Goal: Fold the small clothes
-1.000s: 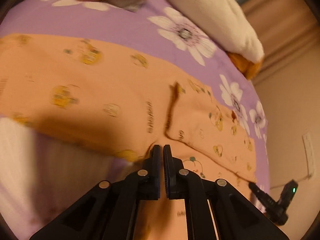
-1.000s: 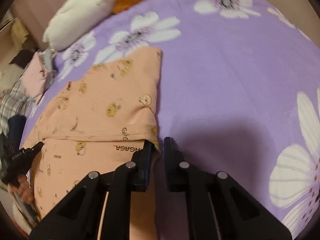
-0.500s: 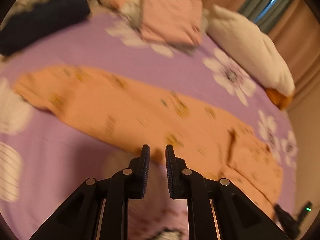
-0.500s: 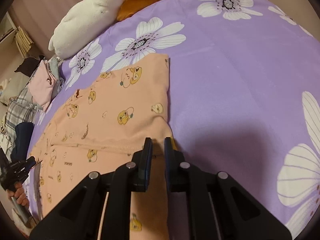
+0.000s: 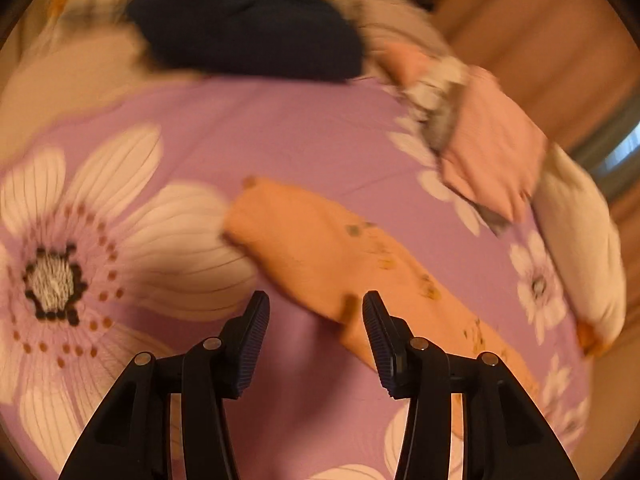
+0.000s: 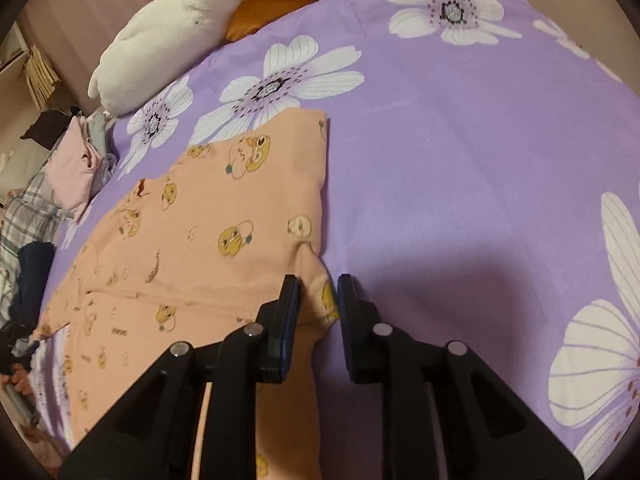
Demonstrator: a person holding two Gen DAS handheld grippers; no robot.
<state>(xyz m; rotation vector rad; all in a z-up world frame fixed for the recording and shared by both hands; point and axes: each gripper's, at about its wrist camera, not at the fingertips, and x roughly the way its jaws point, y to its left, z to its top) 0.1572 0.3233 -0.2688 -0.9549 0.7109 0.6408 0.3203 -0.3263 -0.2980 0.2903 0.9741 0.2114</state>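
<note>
A bed (image 6: 460, 152) under a purple cover with big white flowers fills the room. The peach garment (image 6: 208, 236), printed with little yellow faces, lies flat on it. The right claw (image 6: 318, 300) has its jaws opening narrowly, a raised corner of the garment between them. The left claw (image 5: 316, 324) is opening too, nothing between its jaws; the garment's (image 5: 320, 256) far end lies just ahead of it. Beyond sit a dark blue bundle (image 5: 248, 28) and folded pink clothes (image 5: 492, 156), with a white plush toy (image 6: 168, 28) further off.
</note>
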